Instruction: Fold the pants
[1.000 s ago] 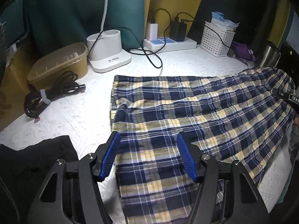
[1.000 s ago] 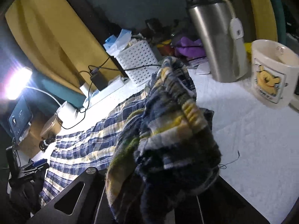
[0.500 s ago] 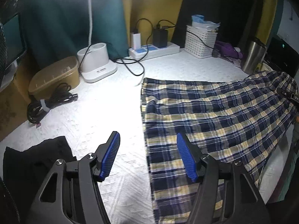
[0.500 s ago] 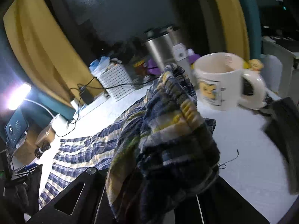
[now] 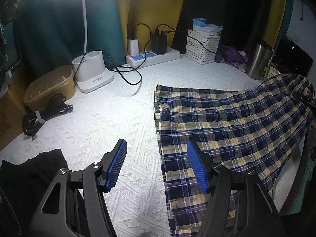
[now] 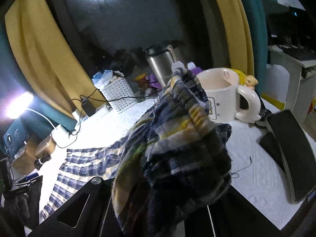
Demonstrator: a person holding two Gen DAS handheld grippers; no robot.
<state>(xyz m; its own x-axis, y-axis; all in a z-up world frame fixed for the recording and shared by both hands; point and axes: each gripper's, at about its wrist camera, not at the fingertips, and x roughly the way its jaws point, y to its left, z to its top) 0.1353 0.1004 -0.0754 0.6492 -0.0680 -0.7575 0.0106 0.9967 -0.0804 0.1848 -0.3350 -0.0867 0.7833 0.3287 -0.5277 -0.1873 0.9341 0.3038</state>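
The plaid pants (image 5: 227, 126), navy, yellow and white, lie stretched across the white textured cover, legs toward the left and waist lifted at the far right. My left gripper (image 5: 157, 167) hovers open above the cover near the leg hems, with nothing between its blue pads; the right pad (image 5: 195, 165) hangs over the fabric's left edge. In the right wrist view a bunched wad of the pants' waistband (image 6: 177, 142) fills the middle of the picture. My right gripper (image 6: 167, 197) is shut on it, its fingertips hidden by the cloth.
A cream mug (image 6: 223, 96), a steel tumbler (image 6: 160, 65) and a dark flat device (image 6: 292, 158) stand near the raised waistband. Further back are a white basket (image 5: 201, 47), a power strip (image 5: 154, 57), a lamp base (image 5: 92, 75), a tan box (image 5: 49, 86) and coiled cable (image 5: 43, 114). Dark cloth (image 5: 33, 177) lies at lower left.
The right gripper has carried the waistband rightward and up, toward the mug. The pants slid right across the cover. The left gripper pulled back off the leg fabric over the first half second.
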